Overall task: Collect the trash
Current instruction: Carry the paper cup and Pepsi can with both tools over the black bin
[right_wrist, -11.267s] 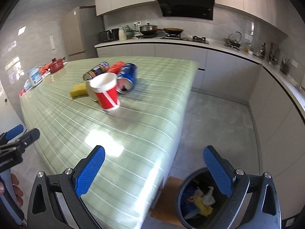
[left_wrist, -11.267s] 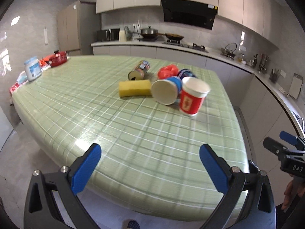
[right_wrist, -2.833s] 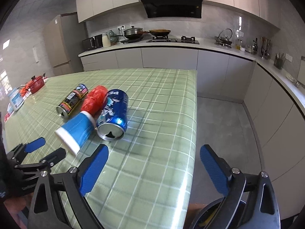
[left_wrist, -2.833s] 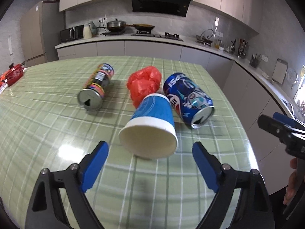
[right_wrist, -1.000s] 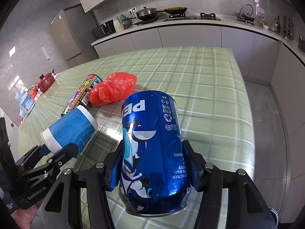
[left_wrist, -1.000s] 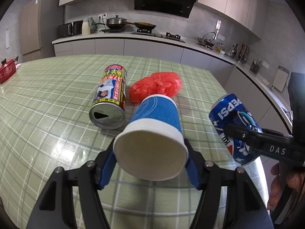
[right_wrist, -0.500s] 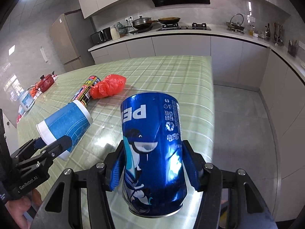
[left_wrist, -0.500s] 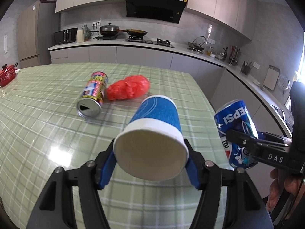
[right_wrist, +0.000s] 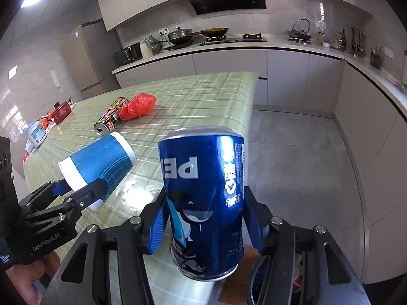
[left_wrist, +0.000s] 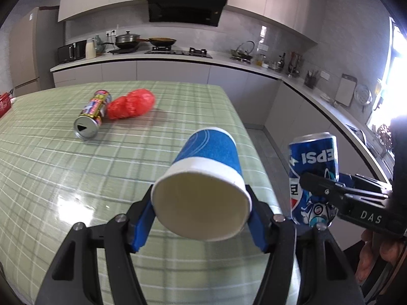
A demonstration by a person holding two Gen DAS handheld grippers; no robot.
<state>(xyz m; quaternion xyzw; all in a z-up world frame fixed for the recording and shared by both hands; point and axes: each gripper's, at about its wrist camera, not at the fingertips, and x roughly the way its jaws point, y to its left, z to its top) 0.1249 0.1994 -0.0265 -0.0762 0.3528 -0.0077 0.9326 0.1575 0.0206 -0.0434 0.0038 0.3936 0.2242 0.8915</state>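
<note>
Trash is now in both claws, where eleven seconds back the two grippers hung empty over a cluster on the table: the yellow sponge and the red-and-white cup seen then are no longer on the cloth. A second ago both items sat low over the green checked table (left_wrist: 51, 178); now they are lifted near its right edge, with grey floor showing beyond the can in the right wrist view.

The left gripper (left_wrist: 201, 218) is clenched on the blue paper cup (left_wrist: 203, 190), which lies on its side with its white open mouth toward the camera and its blue pads pressed on the rim band. The right gripper (right_wrist: 206, 223) grasps the blue Pepsi can (right_wrist: 203, 203), upside down and dented, and its jaws have just been squeezing in on it.

Far left on the table lie a printed can (left_wrist: 92, 114) on its side and a crumpled red plastic bag (left_wrist: 131, 104), touching each other.

Readable writing: "EPSI" on the can in the left view, "DAS" on the right gripper body, "GenRobot.AI" on the left one. Small print on the can is too fine to read.
</note>
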